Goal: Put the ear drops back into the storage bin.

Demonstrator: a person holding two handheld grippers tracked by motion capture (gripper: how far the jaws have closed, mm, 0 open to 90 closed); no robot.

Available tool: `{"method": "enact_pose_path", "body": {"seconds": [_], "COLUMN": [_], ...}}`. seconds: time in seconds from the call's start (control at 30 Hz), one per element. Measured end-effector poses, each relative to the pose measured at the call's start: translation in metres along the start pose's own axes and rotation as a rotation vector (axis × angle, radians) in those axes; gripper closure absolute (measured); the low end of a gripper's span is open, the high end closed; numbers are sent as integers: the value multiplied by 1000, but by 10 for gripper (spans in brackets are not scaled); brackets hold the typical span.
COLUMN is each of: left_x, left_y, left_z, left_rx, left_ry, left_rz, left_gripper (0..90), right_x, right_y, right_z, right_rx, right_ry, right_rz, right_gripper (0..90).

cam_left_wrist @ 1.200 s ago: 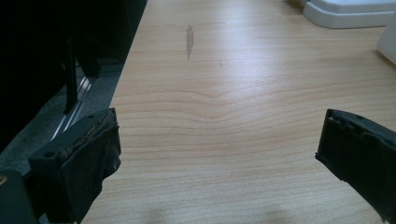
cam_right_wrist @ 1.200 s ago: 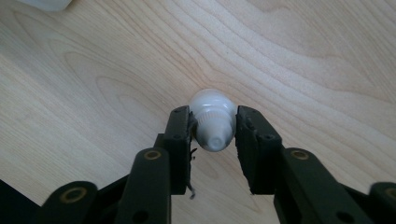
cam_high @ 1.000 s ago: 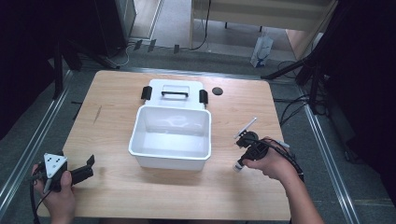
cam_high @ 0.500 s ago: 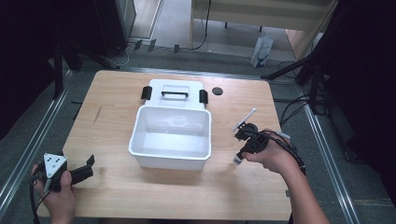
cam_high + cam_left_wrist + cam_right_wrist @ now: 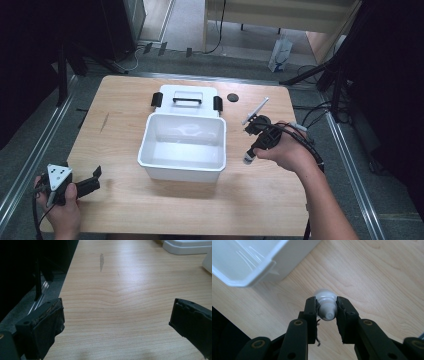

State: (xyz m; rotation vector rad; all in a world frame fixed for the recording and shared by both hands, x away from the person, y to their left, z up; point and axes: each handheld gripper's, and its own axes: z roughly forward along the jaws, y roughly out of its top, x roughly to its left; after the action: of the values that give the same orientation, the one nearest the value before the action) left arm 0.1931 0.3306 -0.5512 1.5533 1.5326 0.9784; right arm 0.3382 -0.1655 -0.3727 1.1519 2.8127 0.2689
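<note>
Bottle (image 5: 326, 307) between right tool (image 5: 327, 315) pads

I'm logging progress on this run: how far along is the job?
Done: the right gripper is shut on a small white tube, held above the table. In hand: carrying it beside the white bin. Left: placing it inside, probably. The left gripper idles, open.

Bright, even overhead light; dark surrounds, pics soft.
</note>
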Motion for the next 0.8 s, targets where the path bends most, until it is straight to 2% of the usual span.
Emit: {"method": "enact_pose_path", "body": {"seconds": [0.43, 0.8], "left_x": [0, 0], "left_y": [0, 0], "left_z": [0, 0], "left_rx": [1, -1], "left_ry": [-4, -2], "left_rz": [-1, -1], "left_gripper": [3, 3], "right_x": [13, 32], "right_y": [31, 58], "right_z": [-35, -49], "right_rx": [-40, -60], "right_ry": [-6, 0], "right_rz": [-33, -78], "right_gripper": [721, 720]}}
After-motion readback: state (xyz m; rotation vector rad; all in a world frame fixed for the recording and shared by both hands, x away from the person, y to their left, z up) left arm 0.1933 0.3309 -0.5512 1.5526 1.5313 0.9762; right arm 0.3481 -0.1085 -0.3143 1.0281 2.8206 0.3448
